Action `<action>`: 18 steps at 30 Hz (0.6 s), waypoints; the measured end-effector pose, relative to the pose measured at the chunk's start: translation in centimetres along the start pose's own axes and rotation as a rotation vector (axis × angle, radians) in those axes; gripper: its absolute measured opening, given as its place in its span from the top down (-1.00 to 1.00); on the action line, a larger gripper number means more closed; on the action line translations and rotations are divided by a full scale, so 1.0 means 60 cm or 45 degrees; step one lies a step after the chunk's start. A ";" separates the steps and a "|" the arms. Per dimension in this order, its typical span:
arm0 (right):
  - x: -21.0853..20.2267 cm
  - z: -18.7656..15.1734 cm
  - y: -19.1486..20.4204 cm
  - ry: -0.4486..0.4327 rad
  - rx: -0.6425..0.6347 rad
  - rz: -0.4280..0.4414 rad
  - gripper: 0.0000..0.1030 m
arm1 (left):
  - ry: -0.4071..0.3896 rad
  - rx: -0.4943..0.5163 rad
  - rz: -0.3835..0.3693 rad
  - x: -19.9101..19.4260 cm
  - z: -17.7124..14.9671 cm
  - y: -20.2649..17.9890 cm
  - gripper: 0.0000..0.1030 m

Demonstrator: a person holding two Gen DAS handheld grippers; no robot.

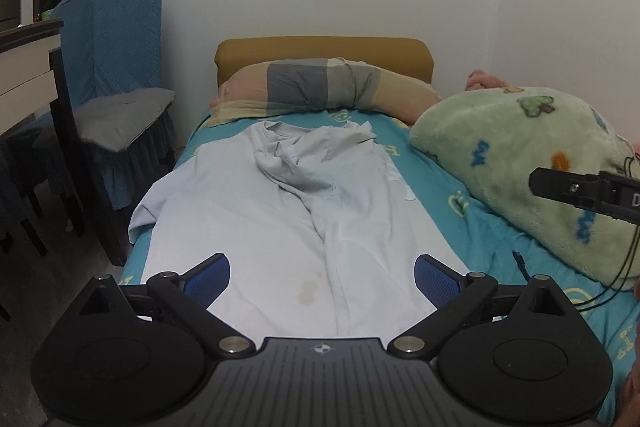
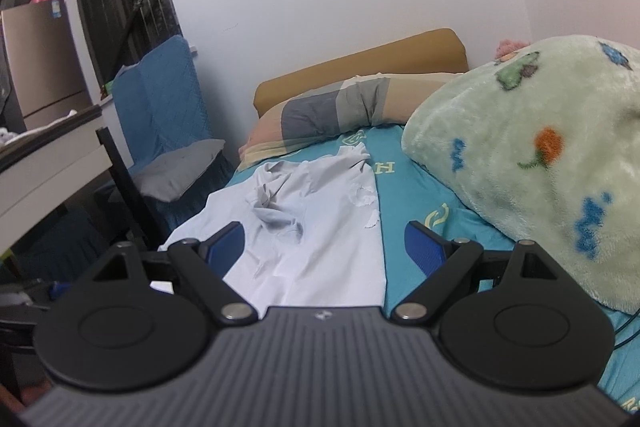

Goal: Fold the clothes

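Observation:
A pale blue shirt (image 1: pixel 280 211) lies spread on the turquoise bed sheet (image 1: pixel 472 227), collar end toward the pillow, with a bunched fold near its upper middle. It also shows in the right wrist view (image 2: pixel 320 239). My left gripper (image 1: pixel 322 279) is open and empty, held above the shirt's near hem. My right gripper (image 2: pixel 324 247) is open and empty, above the shirt's right edge; part of it shows at the right edge of the left wrist view (image 1: pixel 584 191).
A green fleece blanket (image 1: pixel 520 163) is piled on the bed's right side. A checked pillow (image 1: pixel 320 87) lies by the tan headboard (image 1: pixel 320 49). A chair with blue cover and grey cushion (image 1: pixel 120 115) stands left of the bed, beside a desk (image 2: pixel 44 167).

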State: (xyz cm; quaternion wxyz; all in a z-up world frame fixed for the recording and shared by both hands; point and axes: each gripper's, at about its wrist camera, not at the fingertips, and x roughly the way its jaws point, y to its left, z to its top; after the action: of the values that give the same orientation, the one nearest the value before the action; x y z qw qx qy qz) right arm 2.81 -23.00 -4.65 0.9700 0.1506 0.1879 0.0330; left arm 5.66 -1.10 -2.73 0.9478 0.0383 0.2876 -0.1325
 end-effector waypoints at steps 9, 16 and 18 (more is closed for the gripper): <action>0.046 -0.013 0.014 0.149 -0.023 0.003 -0.71 | 0.014 -0.072 -0.033 -0.030 0.003 0.037 -0.94; 0.176 0.012 0.106 0.260 -0.283 0.113 -0.71 | -0.037 -0.160 -0.018 -0.055 0.007 0.064 -0.93; 0.237 0.022 0.148 0.291 -0.405 0.145 -0.71 | -0.058 -0.193 -0.013 -0.060 0.004 0.084 -0.93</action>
State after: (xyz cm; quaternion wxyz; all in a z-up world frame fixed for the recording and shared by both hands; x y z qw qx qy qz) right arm 16.39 -13.22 -5.83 0.9505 0.0010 0.2803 0.1340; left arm 4.27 4.53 -0.55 0.9536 -0.0379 0.2753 -0.1159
